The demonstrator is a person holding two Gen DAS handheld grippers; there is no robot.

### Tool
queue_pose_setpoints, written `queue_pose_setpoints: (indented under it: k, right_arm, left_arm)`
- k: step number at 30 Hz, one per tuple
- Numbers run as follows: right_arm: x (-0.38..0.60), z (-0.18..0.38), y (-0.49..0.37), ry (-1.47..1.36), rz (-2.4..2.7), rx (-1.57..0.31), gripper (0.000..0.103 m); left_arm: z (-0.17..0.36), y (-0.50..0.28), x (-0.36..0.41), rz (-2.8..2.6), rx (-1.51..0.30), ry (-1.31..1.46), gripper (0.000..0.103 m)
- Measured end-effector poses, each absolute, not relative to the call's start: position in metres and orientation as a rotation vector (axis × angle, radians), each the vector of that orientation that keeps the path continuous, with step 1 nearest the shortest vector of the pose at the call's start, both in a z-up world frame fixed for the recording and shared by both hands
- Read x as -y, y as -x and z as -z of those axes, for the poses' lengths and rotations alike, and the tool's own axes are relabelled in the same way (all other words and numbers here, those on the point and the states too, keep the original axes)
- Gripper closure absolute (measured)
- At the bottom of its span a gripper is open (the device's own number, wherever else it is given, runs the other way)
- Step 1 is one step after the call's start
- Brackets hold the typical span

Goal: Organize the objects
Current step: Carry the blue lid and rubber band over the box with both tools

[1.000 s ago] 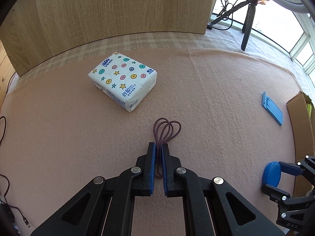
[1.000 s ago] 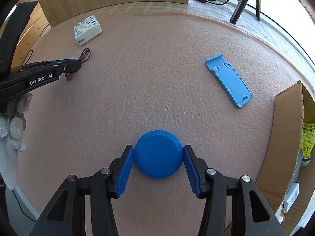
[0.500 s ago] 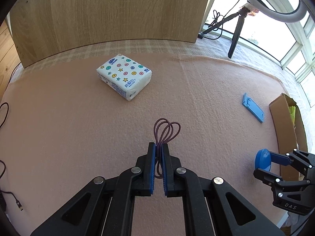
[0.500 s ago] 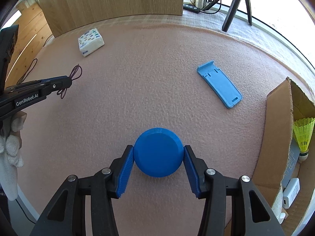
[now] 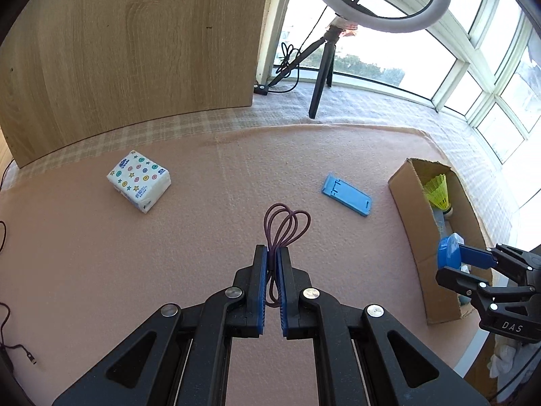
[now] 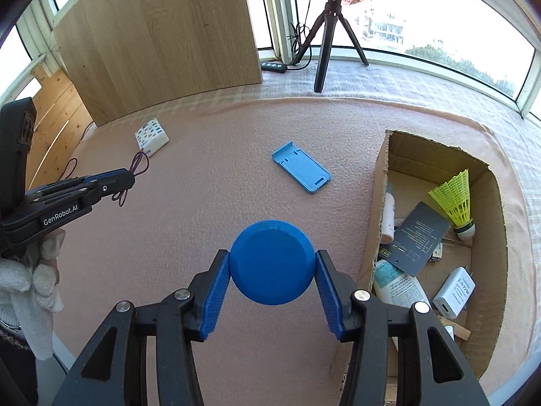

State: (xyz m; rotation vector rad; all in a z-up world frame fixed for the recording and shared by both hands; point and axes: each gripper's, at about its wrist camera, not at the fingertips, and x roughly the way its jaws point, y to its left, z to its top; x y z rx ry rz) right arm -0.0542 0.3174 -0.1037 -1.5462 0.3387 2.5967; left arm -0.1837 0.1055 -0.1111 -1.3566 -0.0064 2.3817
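Observation:
My left gripper (image 5: 273,257) is shut on a looped purple cord (image 5: 287,225) and holds it above the pink mat; it also shows in the right wrist view (image 6: 130,177). My right gripper (image 6: 272,264) is shut on a round blue disc (image 6: 272,265), raised just left of the open cardboard box (image 6: 380,169). In the left wrist view the disc (image 5: 446,256) hangs at the box's (image 5: 405,199) near end. A blue phone stand (image 6: 301,171) and a tissue pack (image 5: 138,180) lie on the mat.
The box holds a yellow shuttlecock (image 6: 456,199), a dark card (image 6: 417,237), a white charger (image 6: 453,291) and a bottle (image 6: 395,282). A wooden panel (image 5: 135,50) and a ring-light tripod (image 5: 321,67) stand at the back. Cables (image 5: 13,348) lie at the left edge.
Both grippers have risen and swung right toward the box, each still holding its object. The box interior has come into view.

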Motion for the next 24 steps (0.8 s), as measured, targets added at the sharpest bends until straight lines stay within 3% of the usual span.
queue_pose_setpoints:
  k: [24]
  right_arm:
    - [-0.431, 0.081, -0.035, 1.324, -2.461, -0.447, 0.057]
  left_arm:
    - [0.095, 0.171, -0.304, -2.182, -0.137, 1.219, 0.097]
